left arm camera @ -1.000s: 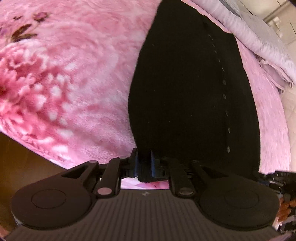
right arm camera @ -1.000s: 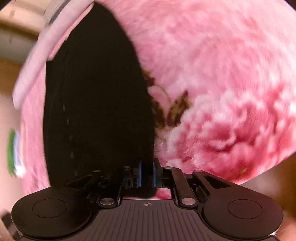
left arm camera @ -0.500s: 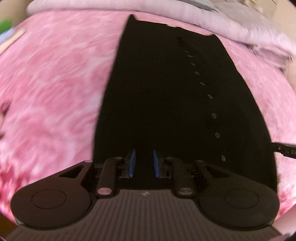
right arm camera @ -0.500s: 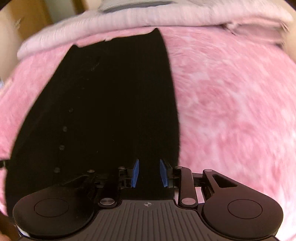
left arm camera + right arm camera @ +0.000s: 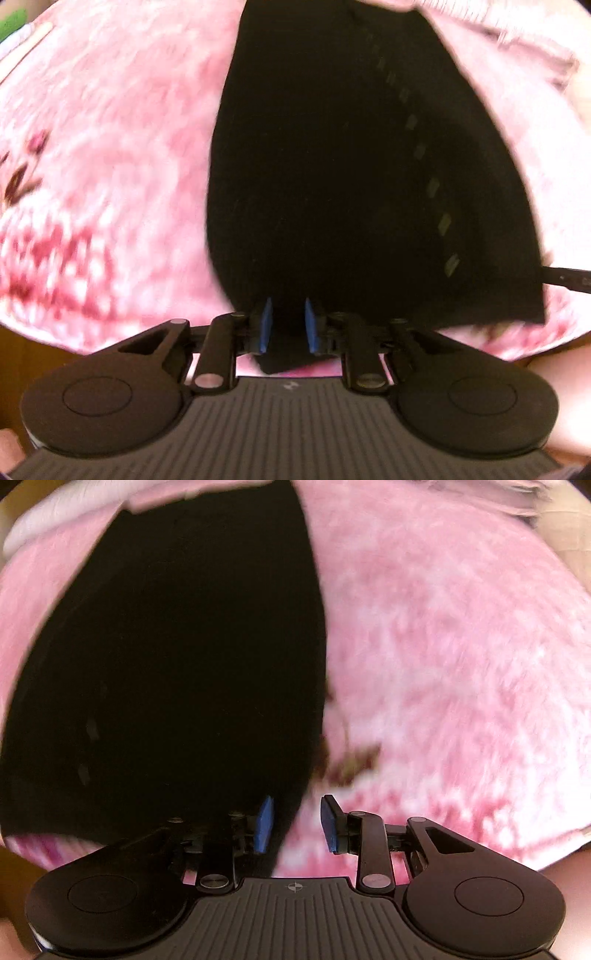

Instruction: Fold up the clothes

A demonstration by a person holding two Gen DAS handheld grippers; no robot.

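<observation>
A: What is the left gripper (image 5: 286, 325) doing?

B: Its blue pads (image 5: 265, 325) stand apart, with the near hem of the black garment (image 5: 332, 177) lying between them, unclamped as far as the blur lets me judge.

A: And the right gripper (image 5: 295, 825)?

B: Spread wider. The garment's (image 5: 166, 664) near corner runs past the left pad (image 5: 264, 825) at 9 o'clock; the right pad (image 5: 328, 823) sits over the pink blanket (image 5: 461, 664).

A: Where does the garment lie?

B: Flat on the blanket (image 5: 110, 147), stretching from both grippers toward 12 o'clock. A row of small buttons (image 5: 430, 186) runs up it at about 1 o'clock in the left view.

A: Anything beyond?

B: A pale bedcover (image 5: 55, 520) bunched along the far edge at 11 o'clock in the right view, and a dark flower print (image 5: 351, 764) just right of the garment.
</observation>
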